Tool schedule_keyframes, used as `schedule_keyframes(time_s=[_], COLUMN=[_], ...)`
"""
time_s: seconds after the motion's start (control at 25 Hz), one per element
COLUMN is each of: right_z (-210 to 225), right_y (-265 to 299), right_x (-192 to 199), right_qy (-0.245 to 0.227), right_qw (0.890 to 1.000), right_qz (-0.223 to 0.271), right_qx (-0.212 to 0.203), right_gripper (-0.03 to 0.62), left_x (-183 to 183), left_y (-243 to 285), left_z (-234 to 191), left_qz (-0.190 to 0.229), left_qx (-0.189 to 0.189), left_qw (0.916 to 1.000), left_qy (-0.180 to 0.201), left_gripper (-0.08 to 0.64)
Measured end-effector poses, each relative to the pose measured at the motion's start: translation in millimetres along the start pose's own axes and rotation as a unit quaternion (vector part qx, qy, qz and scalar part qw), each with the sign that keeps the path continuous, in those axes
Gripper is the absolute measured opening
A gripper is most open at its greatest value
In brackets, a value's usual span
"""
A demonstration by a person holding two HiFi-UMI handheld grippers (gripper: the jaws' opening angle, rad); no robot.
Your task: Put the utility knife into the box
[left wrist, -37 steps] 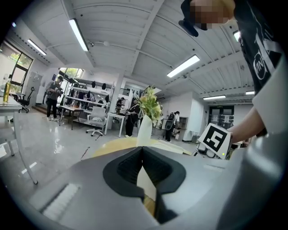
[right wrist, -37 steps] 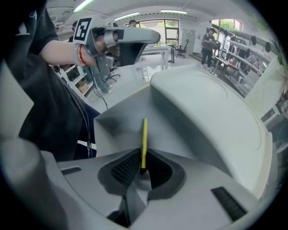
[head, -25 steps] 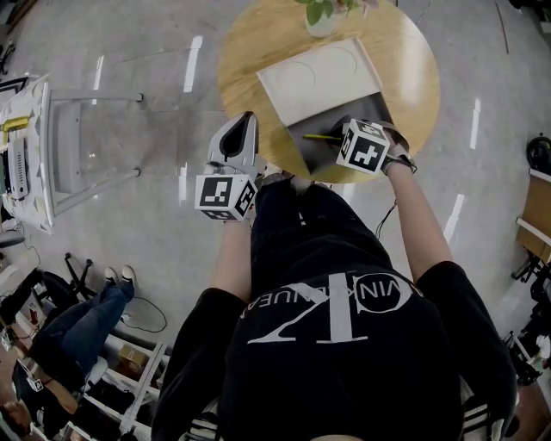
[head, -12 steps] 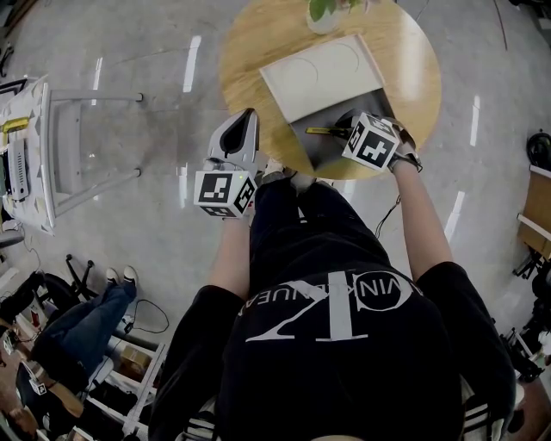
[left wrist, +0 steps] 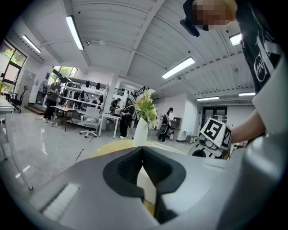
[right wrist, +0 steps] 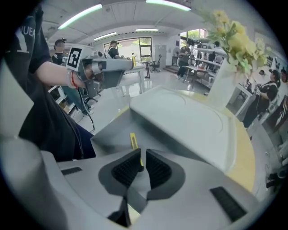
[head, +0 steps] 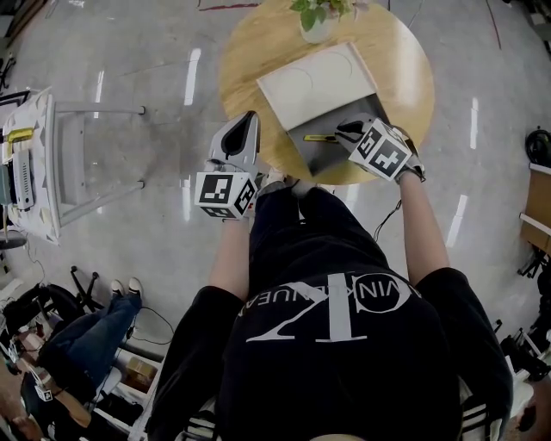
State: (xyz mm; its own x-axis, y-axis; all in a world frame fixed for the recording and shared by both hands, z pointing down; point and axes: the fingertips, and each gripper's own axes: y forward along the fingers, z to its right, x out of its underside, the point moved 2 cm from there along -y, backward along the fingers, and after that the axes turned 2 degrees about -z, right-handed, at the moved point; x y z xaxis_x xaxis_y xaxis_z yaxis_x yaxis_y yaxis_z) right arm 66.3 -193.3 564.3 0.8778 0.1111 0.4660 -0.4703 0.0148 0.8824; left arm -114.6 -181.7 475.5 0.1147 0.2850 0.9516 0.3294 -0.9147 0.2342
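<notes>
My right tool (head: 344, 131) is clenched on one end of the yellow utility knife (head: 320, 137), its jaws closed down to a thin slit with the handle between them. From the tool the knife runs out toward 9 o'clock, low over the grey tray of the open box (head: 331, 157); I cannot tell whether it touches the tray floor. The box's white lid (head: 318, 82) lies open at 12 o'clock from the tray, and beyond it stands a vase (head: 318, 24) with greenery. My left tool (head: 250, 116) hangs at the round wooden counter's (head: 250, 60) 8 o'clock edge, jaws pressed together at the tips, with nothing in them.
</notes>
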Motion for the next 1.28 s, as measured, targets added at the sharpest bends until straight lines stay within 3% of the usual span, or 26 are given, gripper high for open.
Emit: schedule_keyframes(time_s=[0.24,0.68,1.28], right_z=[9.3,28.5,55.3], right_y=[-18.6,-53.8,-106.0], right_x=[-3.6,-15.6,-30.7], right_qy=[0.049,0.12,0.194], right_qw=[0.998,0.979,0.931], right_qz=[0.038,0.133,0.261], right_qx=[0.031,0.094,0.166], right_gripper=[0.02,0.017,0.017], left_x=[-10.0,-27.8,-54.7], left_y=[6.4,19.5,35.6], left_z=[-0.1,3.3,5.2], left_qz=[0.005,0.014,0.031], left_qx=[0.009,0.03,0.045], left_qw=[0.9999,0.9992,0.9977], left_qy=[0.01,0.023,0.04], left_gripper=[0.011,0.011,0.011])
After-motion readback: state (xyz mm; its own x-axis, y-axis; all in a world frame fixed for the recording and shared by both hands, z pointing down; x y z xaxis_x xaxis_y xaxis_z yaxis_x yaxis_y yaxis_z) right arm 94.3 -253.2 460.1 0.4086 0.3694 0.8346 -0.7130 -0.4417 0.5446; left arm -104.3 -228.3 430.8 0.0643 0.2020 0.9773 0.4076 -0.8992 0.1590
